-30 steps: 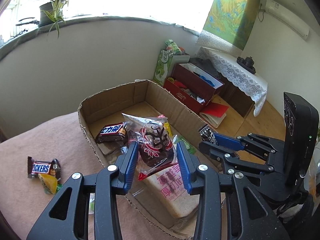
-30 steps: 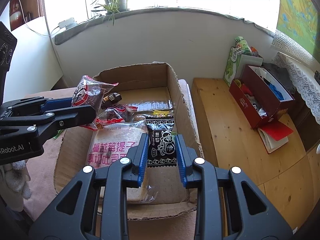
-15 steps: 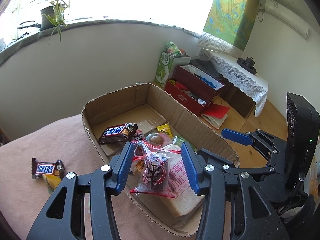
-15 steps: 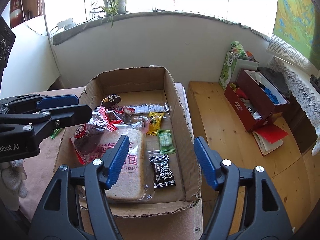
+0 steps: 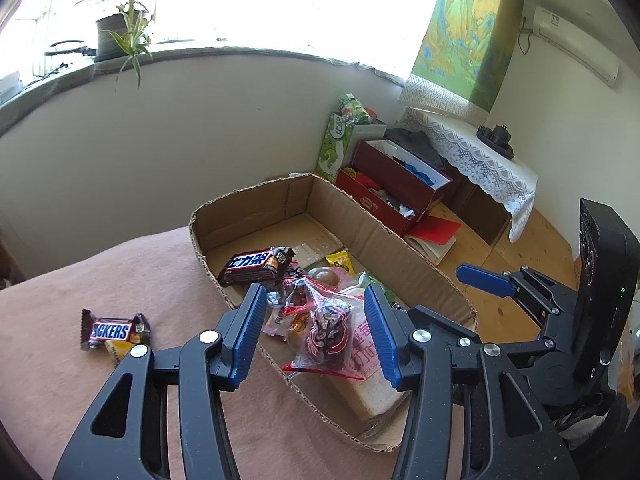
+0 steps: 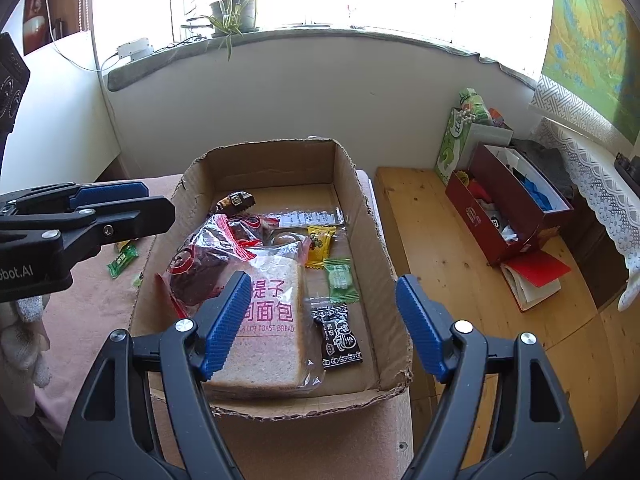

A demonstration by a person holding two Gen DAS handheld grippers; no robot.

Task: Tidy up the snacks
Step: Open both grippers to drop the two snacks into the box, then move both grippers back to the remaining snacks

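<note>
An open cardboard box [image 6: 360, 184] rests on a pink cloth and holds several snacks. A red-and-clear bag with a dark pastry [image 5: 328, 328] lies on a wrapped toast loaf [image 6: 268, 340]. My left gripper [image 5: 315, 292] hovers open above that bag without touching it. A black packet [image 6: 340, 336] lies flat on the box floor beside the loaf, with a green candy [image 6: 340, 280] and a yellow candy [image 6: 320, 244] behind it. My right gripper [image 6: 323, 278] hangs over the box's near end, its jaws opening with nothing pressed between them. A Snickers bar [image 5: 110, 330] lies outside on the cloth.
A second chocolate bar [image 5: 252, 266] sits at the box's far left. A green candy [image 6: 122, 260] lies on the cloth by the box. On the wooden floor to the right stand a red box [image 6: 508, 216], a green carton [image 6: 452, 148] and a red notebook [image 6: 536, 276].
The left gripper let go of the red bag, which dropped onto the loaf. The right gripper released the black packet onto the box floor. Both sets of jaws spread wider.
</note>
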